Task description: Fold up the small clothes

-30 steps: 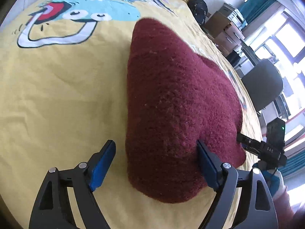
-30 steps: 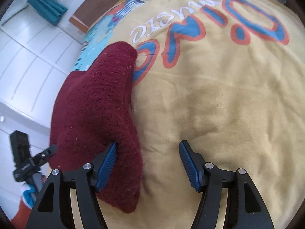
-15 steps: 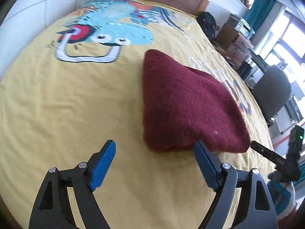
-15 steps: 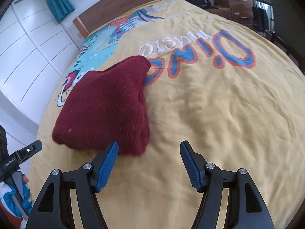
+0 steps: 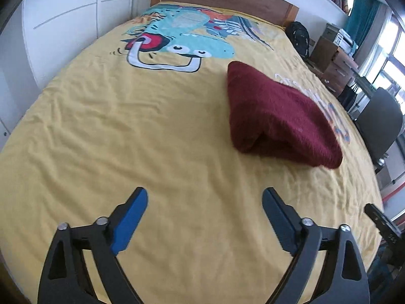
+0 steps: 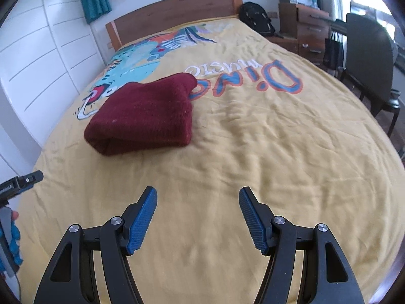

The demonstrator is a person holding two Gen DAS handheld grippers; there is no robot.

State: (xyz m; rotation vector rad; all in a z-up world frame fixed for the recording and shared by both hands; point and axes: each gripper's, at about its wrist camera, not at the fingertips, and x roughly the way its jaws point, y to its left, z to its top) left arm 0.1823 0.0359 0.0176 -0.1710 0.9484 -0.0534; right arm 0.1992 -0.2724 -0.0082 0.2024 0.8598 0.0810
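Note:
A dark red knitted garment (image 5: 276,116) lies folded into a thick bundle on the yellow bedspread (image 5: 126,131). It also shows in the right wrist view (image 6: 144,119), left of centre. My left gripper (image 5: 205,202) is open and empty, well back from the garment and to its left. My right gripper (image 6: 198,202) is open and empty, back from the garment and to its right. Neither gripper touches the cloth.
The bedspread (image 6: 265,152) carries a dinosaur print and lettering. A wooden headboard (image 6: 174,12) stands at the far end. A black backpack (image 6: 255,16), drawers (image 6: 308,30) and a dark chair (image 6: 369,58) stand along the bed's right side. White cupboards (image 6: 38,58) are on the left.
Both grippers have pulled back and up from the garment's near edge, where their fingers were against it. The garment now lies free on the bed, farther away in both views.

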